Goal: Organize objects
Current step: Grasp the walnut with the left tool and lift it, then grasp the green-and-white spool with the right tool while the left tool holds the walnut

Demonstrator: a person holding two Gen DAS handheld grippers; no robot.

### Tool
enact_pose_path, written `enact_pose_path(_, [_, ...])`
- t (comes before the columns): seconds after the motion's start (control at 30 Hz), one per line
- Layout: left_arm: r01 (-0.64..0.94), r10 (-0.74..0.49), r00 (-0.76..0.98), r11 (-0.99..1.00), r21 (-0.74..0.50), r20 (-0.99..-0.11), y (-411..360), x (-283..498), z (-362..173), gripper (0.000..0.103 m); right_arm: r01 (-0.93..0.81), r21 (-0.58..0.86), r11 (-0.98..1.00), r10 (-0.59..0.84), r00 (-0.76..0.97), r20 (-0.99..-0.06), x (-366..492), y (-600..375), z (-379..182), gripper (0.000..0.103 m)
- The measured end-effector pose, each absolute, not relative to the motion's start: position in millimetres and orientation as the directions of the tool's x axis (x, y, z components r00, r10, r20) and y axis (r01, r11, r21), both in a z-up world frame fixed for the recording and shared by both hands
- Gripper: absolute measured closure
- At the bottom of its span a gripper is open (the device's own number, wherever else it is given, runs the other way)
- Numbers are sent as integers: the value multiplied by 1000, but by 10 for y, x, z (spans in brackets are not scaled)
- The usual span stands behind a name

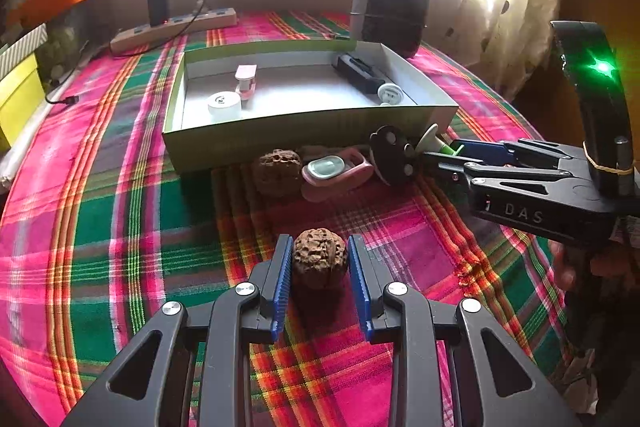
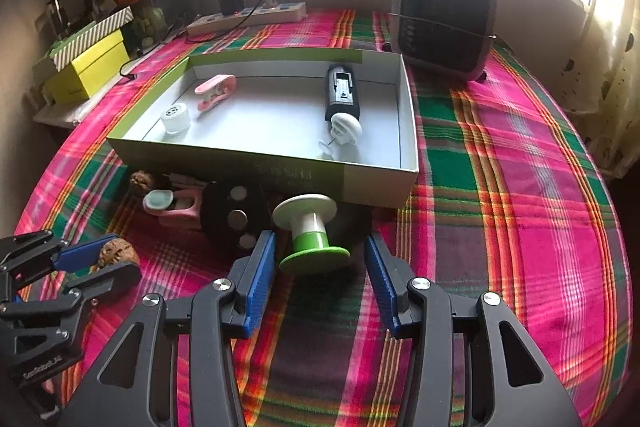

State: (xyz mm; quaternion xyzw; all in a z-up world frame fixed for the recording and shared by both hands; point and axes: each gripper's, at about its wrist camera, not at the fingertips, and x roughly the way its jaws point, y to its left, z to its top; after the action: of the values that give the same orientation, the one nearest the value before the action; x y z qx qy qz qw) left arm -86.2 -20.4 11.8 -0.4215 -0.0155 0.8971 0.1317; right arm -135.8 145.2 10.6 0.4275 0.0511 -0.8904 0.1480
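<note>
- A shallow rectangular cardboard box (image 2: pixel 376 183) with green outer walls and a white inside sits on the pink, green and orange plaid tablecloth (image 2: pixel 520 187).
- Inside it, at the left — a small white round cap (image 2: pixel 175 115) and, just behind it, a pink and white clip-like case (image 2: pixel 215 91).
- At the right of the box lies a long black rectangular device (image 2: pixel 341 91); a white round plastic piece (image 2: pixel 346 130) touches its near end.
- Outside, against the near wall: a rough brown walnut (image 1: pixel 277 171), a pink case with a pale grey-green oval lid (image 1: pixel 335 171), and a black disc with silver studs (image 2: pixel 234 217).
- The left gripper (image 1: pixel 319 277) has its blue-padded jaws parted around a second brown wrinkled walnut (image 1: pixel 319 261) resting on the cloth; small gaps show on both sides, so it is not clamped.
- The right gripper (image 2: pixel 320 281) is spread wide around a green and white thread spool (image 2: pixel 312 233), which lies tilted on the cloth just before the box — neither pad touches it.
- Behind the box stand a grey and black portable heater (image 2: pixel 444 21) and a beige power strip (image 2: pixel 248 17) with a black charger plugged in.
</note>
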Motion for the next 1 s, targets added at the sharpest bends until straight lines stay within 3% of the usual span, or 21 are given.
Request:
enact_pose_path(0.47, [-224, 250, -611, -965, -139, -751, -199, -891, 120, 77, 292, 15, -956, -194, -596, -779, -1394, 1465, 66, 57])
enact_pose_path(0.67, [-224, 250, -611, -965, -139, -751, -200, -891, 119, 77, 289, 23, -957, -201, -603, -772, -1385, 1476, 84, 69])
enact_pose_path(1.0, [-224, 250, -611, -965, -139, -751, -201, -890, 119, 77, 291, 28, -956, -208, -608, -766, -1370, 1476, 97, 69])
